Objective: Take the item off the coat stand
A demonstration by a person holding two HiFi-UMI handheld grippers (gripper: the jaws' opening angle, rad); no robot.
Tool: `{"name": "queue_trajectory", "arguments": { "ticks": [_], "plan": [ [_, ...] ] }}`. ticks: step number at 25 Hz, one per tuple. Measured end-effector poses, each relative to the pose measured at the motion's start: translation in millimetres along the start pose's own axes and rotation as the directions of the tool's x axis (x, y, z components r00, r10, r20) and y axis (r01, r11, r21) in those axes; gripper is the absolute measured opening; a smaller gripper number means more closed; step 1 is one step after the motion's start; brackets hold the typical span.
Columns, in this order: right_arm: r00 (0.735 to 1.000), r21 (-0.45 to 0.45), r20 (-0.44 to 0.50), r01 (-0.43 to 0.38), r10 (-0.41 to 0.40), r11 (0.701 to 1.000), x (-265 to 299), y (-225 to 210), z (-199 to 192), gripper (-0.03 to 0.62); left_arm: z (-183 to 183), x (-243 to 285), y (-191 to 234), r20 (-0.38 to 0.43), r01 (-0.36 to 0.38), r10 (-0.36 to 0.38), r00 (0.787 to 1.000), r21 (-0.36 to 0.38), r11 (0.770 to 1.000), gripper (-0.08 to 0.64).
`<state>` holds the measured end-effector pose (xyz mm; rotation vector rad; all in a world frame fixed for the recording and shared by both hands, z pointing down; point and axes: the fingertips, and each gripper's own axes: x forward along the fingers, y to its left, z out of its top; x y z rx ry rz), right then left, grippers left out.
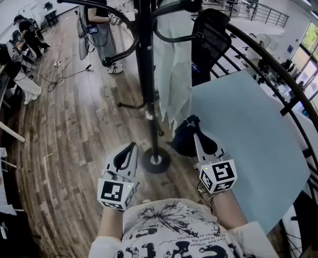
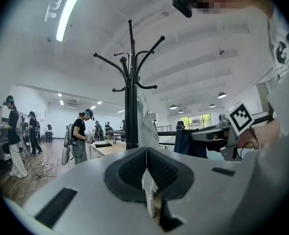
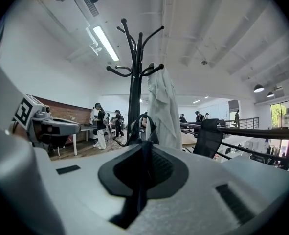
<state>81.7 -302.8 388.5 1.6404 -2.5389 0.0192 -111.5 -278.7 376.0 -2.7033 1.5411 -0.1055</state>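
Observation:
The black coat stand (image 1: 144, 63) rises in front of me, its round base (image 1: 156, 160) on the wood floor. A white garment (image 1: 172, 74) hangs from a hook on its right side and shows in the right gripper view as the white garment (image 3: 163, 106). My right gripper (image 1: 197, 137) is shut on a dark bag (image 1: 183, 143), low beside the pole; its strap (image 3: 139, 125) loops up over the closed jaws. From the left gripper view the bag (image 2: 186, 143) hangs under that gripper. My left gripper (image 1: 131, 147) is shut and holds nothing, left of the base.
A pale blue tabletop (image 1: 250, 138) lies to the right, behind it a curved black railing (image 1: 288, 85). A black chair (image 1: 210, 36) stands behind the stand. People work at the far left, and cables (image 1: 56, 71) lie on the floor.

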Motion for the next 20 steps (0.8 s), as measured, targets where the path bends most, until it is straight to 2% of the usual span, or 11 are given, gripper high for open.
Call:
{"name": "queue_trajectory", "arguments": {
  "ticks": [20],
  "plan": [
    [0.999,-0.011,-0.01,0.03,-0.03,0.999,-1.5,-0.5,1.5,-0.003,2.5,-2.6,1.7,0.009,0.019,-0.019,1.0,-0.014,1.0,0.005]
  ]
}}
